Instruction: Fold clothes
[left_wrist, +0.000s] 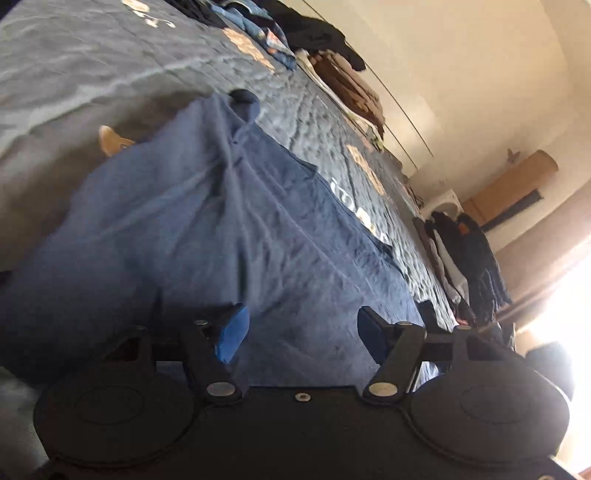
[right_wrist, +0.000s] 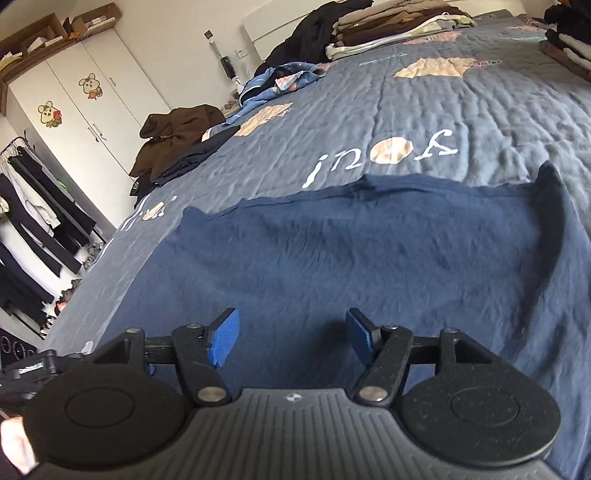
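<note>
A dark blue garment (left_wrist: 207, 221) lies spread on the grey-blue quilted bedspread (left_wrist: 92, 66), with a wrinkled ridge running up to a rolled end at its far edge. My left gripper (left_wrist: 303, 332) hovers over its near part, jaws apart, and no cloth is between the blue pads. In the right wrist view the same garment (right_wrist: 351, 251) lies mostly flat on the bedspread (right_wrist: 443, 110), with a darker folded strip (right_wrist: 554, 221) along its right side. My right gripper (right_wrist: 291, 338) stands open just above the garment's near edge, holding nothing.
Folded stacks of brown and pale clothes (right_wrist: 391, 26) sit at the far side of the bed, another stack (right_wrist: 569, 44) at the right. A brown jacket (right_wrist: 177, 129) and a blue patterned garment (right_wrist: 280, 77) lie at the left edge. A white wardrobe (right_wrist: 85, 96) and clothes rack (right_wrist: 33, 206) stand beyond.
</note>
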